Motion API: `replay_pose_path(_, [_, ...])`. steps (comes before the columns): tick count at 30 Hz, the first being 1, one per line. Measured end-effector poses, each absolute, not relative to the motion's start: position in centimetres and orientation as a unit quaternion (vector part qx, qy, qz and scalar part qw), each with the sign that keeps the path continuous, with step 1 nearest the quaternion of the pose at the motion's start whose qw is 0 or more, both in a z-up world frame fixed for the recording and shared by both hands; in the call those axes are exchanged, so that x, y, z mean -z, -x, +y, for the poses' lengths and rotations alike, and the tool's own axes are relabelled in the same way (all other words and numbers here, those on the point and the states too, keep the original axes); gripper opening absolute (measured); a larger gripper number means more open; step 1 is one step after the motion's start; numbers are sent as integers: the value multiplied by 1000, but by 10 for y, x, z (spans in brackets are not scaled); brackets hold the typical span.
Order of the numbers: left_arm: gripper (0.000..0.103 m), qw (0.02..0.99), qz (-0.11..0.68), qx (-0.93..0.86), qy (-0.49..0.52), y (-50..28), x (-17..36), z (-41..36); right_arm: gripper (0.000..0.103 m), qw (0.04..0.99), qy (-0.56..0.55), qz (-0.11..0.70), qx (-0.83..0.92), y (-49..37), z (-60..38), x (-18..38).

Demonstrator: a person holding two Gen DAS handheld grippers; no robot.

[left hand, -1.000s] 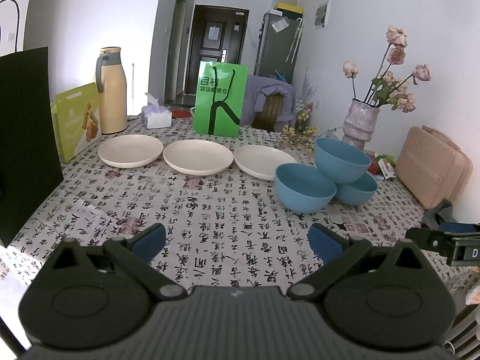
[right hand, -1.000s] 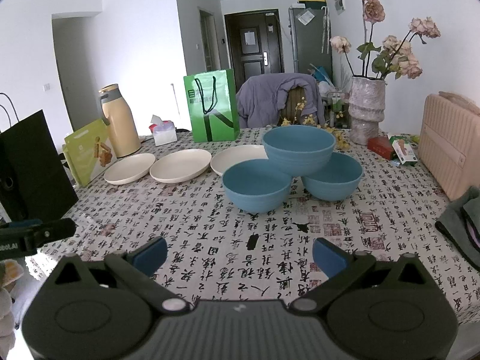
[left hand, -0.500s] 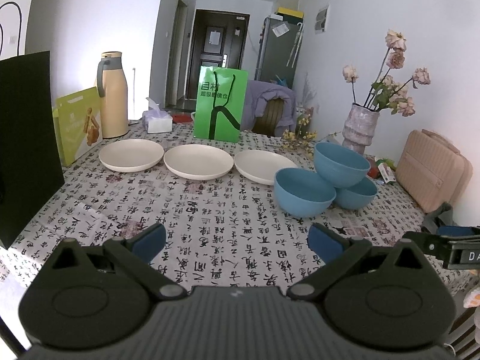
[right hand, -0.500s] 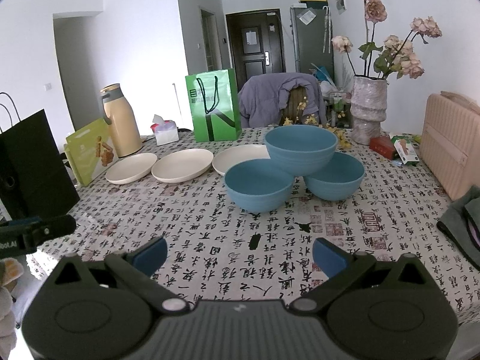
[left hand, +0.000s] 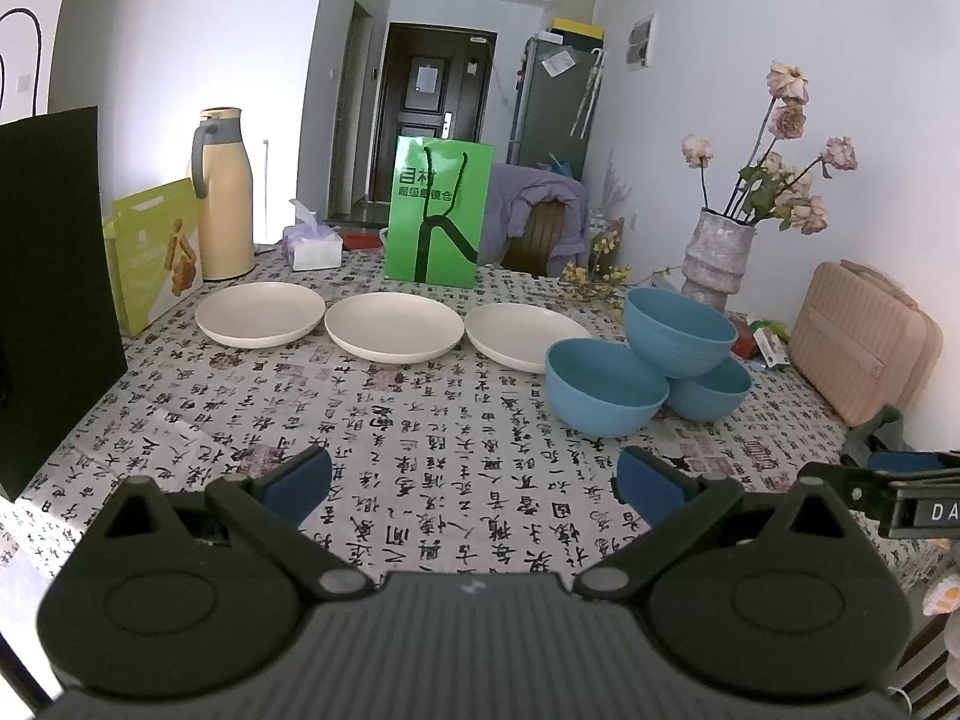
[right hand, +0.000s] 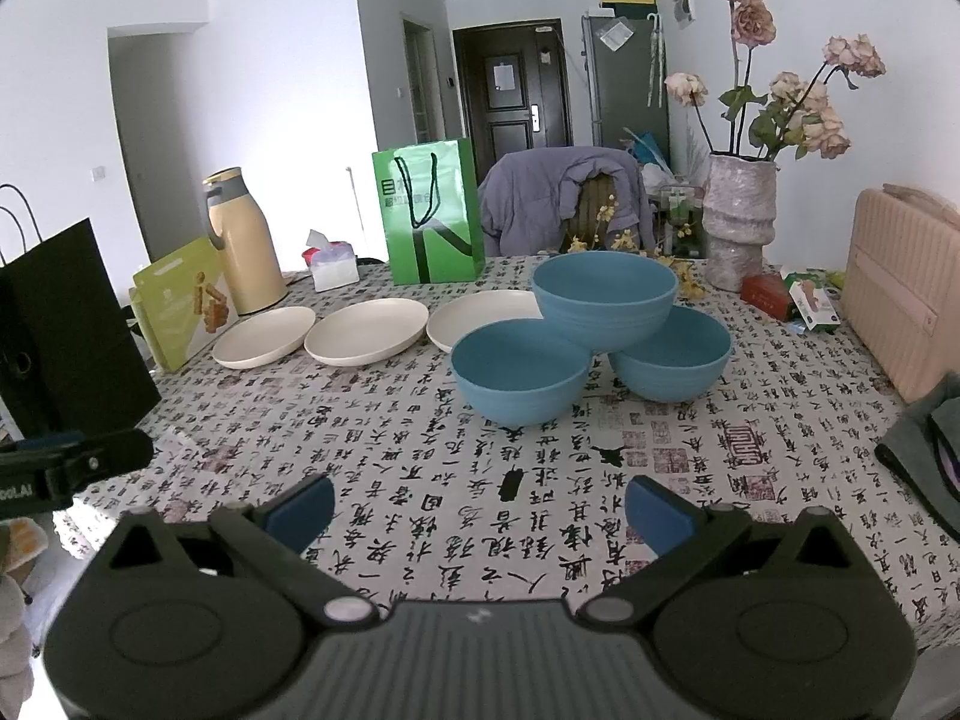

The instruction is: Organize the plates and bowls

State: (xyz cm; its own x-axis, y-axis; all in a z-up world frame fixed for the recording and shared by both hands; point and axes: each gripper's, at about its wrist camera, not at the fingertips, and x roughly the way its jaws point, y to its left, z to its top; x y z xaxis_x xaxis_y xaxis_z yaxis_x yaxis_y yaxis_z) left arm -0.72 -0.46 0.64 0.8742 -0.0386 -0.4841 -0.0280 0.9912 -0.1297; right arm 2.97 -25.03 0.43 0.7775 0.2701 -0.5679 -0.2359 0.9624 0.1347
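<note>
Left gripper (left hand: 474,474), jaws spread wide and empty, low over the tablecloth (left hand: 420,438); right gripper (right hand: 480,498), likewise apart and holding nothing. From the left gripper, three cream plates (left hand: 394,325) lie in a row at 11 to 12 o'clock, well apart from the fingers, rims close to one another, none stacked. From the right gripper, three blue bowls (right hand: 519,380) stand at 12 to 1 o'clock: two on the cloth, the third perched (right hand: 604,295) across their rims. Judged handling: bowls look light, stiff, smooth-walled plastic; take the top one first by pinching its rim wall, since it may slide off its neighbours. Plates look shallow and possibly breakable; grip at the raised edge. Hidden: the third plate's right edge, behind the bowls; the bowls' contact points; whether the top bowl sits level. Material of either is not certain from these views
</note>
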Motion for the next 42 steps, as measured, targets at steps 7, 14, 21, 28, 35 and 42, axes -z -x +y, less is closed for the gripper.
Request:
replay_pose_path(7, [103,965,252,7,71,7,-6,-5,103,943,-28,303,-134,-30,-250,-4])
replay_pose_path(14, [103,965,247,4,86,2,-2,0,103,949,-16,285,-136,-34,-245,-5])
replay_pose_path(21, [103,964,250,-2,96,-13,4,12,103,946,1,285,-155,-53,-229,6])
replay_pose_path(28, [103,962,256,-9,92,-33,11,18,103,934,-12,304,-189,-82,-215,14])
replay_pose_path(35, [103,961,254,-22,105,-53,11,34,103,939,-2,291,-185,-109,-202,12])
replay_pose_path(42, [103,962,246,-43,112,-72,7,54,103,943,6,276,-185,-132,-189,8])
